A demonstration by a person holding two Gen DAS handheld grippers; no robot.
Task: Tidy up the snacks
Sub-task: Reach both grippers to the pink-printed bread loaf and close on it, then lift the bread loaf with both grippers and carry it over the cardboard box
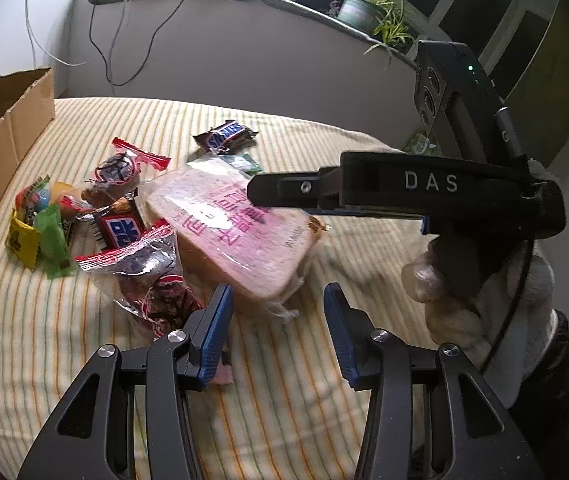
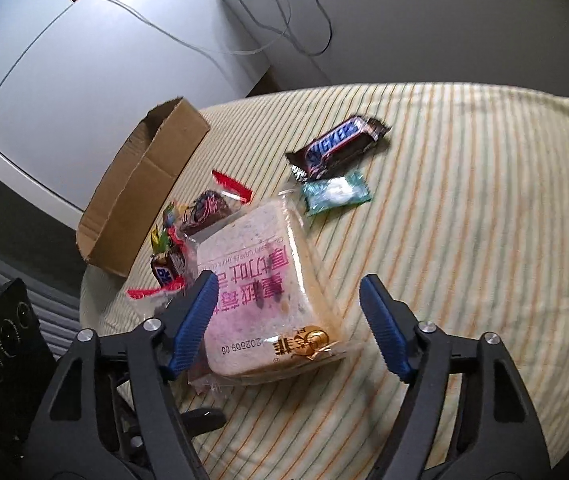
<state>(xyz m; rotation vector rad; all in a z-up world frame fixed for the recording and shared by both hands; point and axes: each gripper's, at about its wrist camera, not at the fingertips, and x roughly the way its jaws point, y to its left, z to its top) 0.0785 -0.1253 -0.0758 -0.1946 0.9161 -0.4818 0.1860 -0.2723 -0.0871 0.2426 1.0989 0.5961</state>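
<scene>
Snacks lie loose on a striped cloth (image 2: 464,200) covering a rounded surface, and none is seen inside the cardboard box (image 2: 140,196); sorting is judged to be at an early stage. Largest item is the bagged bread slice (image 2: 268,280), taken here as landmark: it lies flat near the middle of the cloth. The box stands open beyond the bread, at the cloth's edge. A Snickers bar (image 2: 336,148) and a small green packet (image 2: 336,194) lie just past the bread's far corner; a cluster of red-sealed cakes (image 1: 140,264), a chocolate square and small sweets (image 1: 40,232) sits against the bread's box-facing side. Right gripper (image 2: 288,320) hangs over the bread's near end, fingers well apart either side of the bag, pads not pressing, nothing held. Left gripper (image 1: 278,328) points at the bread's other corner, fingers roughly half apart, empty. Step in hand is judged to be the approach to the bread; next move calls for lowering the right fingers and closing gently, as the soft slice will crush. Behind stand a pale wall, trailing cables and a potted plant (image 1: 368,8) on a ledge.
</scene>
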